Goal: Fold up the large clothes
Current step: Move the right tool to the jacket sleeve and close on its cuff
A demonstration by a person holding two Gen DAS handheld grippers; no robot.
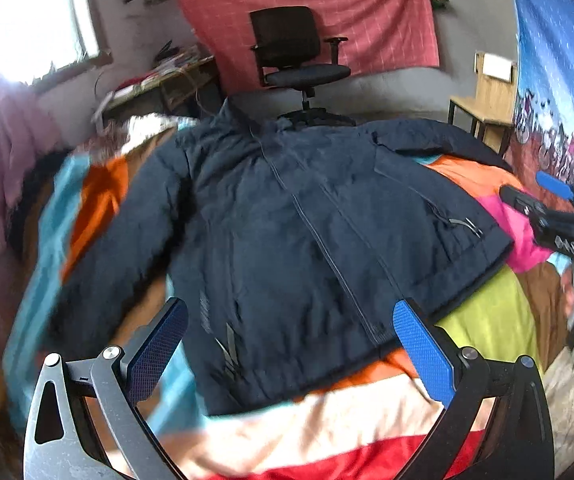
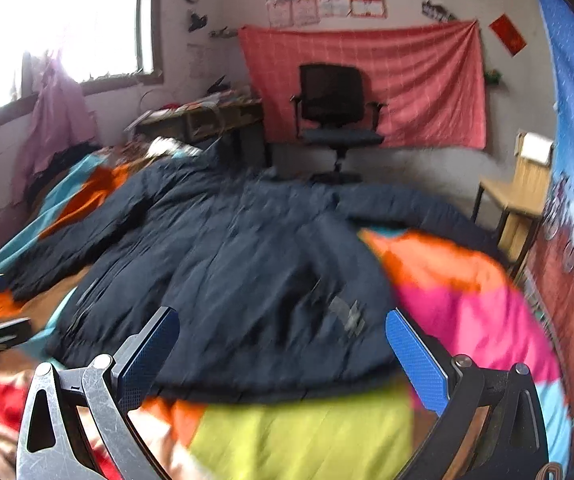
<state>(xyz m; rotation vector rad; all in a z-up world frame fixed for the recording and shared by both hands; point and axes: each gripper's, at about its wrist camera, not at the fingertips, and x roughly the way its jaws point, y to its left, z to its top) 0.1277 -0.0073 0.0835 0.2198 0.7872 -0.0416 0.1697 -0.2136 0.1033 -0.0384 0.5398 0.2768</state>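
Left wrist view: navy jacket (image 1: pixel 287 232) spread flat, front up, zipper closed, on patchwork blanket (image 1: pixel 487 320). Left gripper (image 1: pixel 290 336) hovering over hem, jaws wide apart, nothing in them. Right gripper (image 1: pixel 559 216) off past jacket's edge, can't tell its state here. Office chair (image 1: pixel 299 56) beyond.

Right wrist view: kinda blurry. Right gripper (image 2: pixel 282 342) spread wide, empty, above jacket (image 2: pixel 227 272) hem. Blanket (image 2: pixel 467 300) underneath.

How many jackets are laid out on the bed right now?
1: a dark navy jacket spread front-up on the colourful blanket, collar toward the office chair. Both grippers are open above its hem. Others may be hidden.
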